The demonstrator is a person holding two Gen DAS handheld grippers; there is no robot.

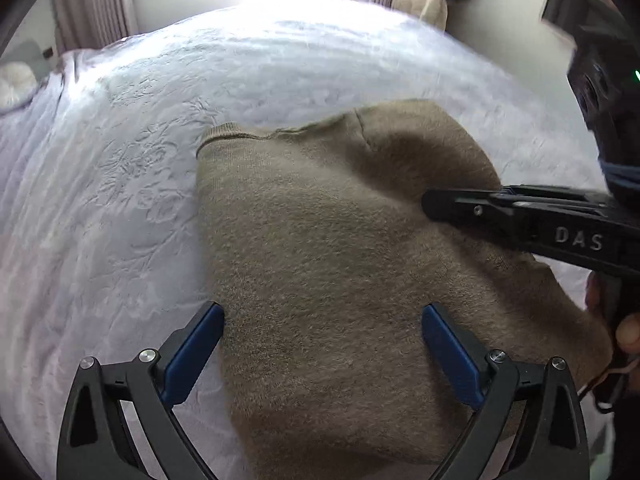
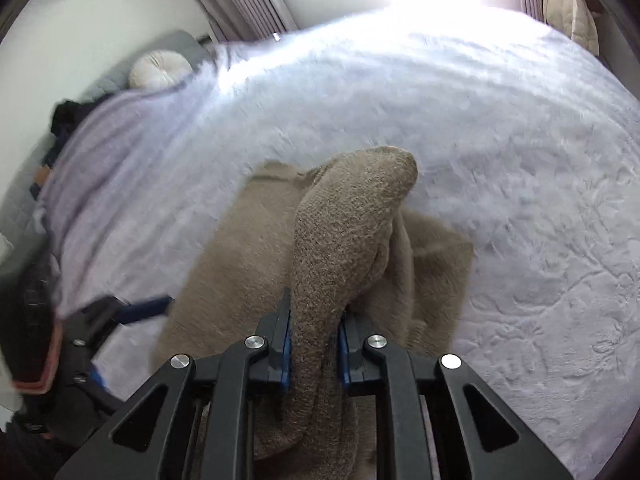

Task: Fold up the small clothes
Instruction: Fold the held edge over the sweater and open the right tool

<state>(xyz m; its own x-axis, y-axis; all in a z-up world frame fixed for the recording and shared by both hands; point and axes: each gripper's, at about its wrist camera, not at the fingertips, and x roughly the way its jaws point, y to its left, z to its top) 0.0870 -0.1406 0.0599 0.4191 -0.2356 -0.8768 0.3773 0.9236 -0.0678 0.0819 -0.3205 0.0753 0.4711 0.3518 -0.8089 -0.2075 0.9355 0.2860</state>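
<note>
Taupe knit, fuzzy and soft, lies on the pale embossed bedspread (image 1: 132, 184): this is the sweater (image 1: 320, 240), the one garment in play, resting near the bed's near edge with its ribbed hem or collar turned toward the far side.

At the left, the left claw (image 1: 323, 322) hangs released, its blue pads (image 1: 192, 356) spread wide and touching nothing. One pad stands over bare bedspread just beside the sweater's left edge, the other over the knit itself. That straddle reads as readiness: the claw is placed to pin or take that edge once the fold comes across, not to carry anything yet.

Further right, the right claw (image 2: 314, 344) is clenched on a thick bunch of the sweater (image 2: 348, 232). The gathered roll rises between its pads and stands up beyond them, clear of the flat layer beneath, which suggests the right side is being lifted so it can be laid over the middle. In the left view the same claw lies across the sweater's right portion.

The fold looks only part made; the right flap is not yet laid flat. The loose knit may sag or slip out of line when let go.
</note>
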